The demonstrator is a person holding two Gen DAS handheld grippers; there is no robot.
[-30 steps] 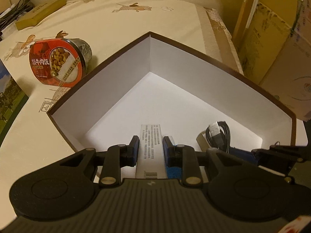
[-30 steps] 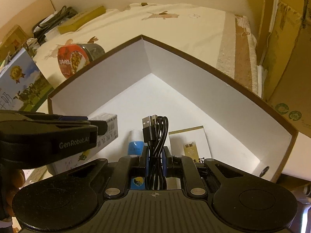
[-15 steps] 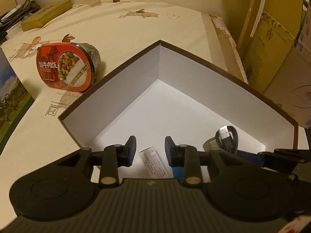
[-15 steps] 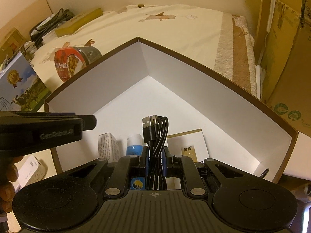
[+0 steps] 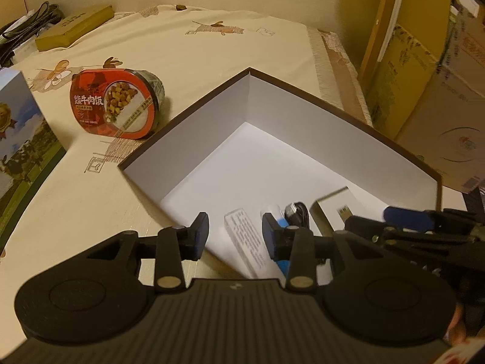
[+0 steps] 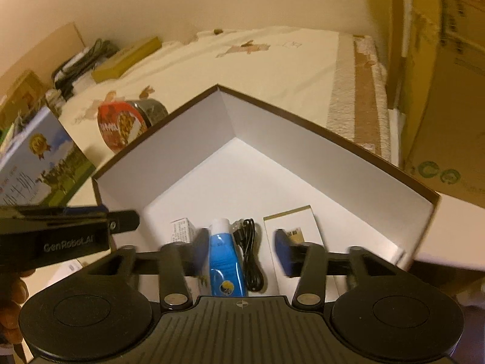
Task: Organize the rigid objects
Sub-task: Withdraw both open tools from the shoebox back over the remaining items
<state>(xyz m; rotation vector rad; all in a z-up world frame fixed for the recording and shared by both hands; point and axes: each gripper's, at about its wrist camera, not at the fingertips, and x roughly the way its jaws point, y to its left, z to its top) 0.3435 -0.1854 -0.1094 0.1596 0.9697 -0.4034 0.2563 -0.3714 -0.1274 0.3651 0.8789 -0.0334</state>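
Four things lined up in the white box (image 6: 303, 151), both pairs of fingers apart and empty.

Inside, near the front wall: one small printed carton (image 6: 182, 231), one blue tube (image 6: 224, 257), one black cable (image 6: 250, 251), one flat card box (image 6: 295, 223). One red food tub (image 5: 116, 103) lying outside on the table (image 5: 212, 48), Chinese label. "GenRobot.AI" readable on left gripper (image 6: 121, 226). Carton and cable released since earlier; right gripper (image 6: 239, 251) now wide open.

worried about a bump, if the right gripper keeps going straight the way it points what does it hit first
Probably the blue tube and black cable lying on the box floor between its open fingers; depth is unclear.
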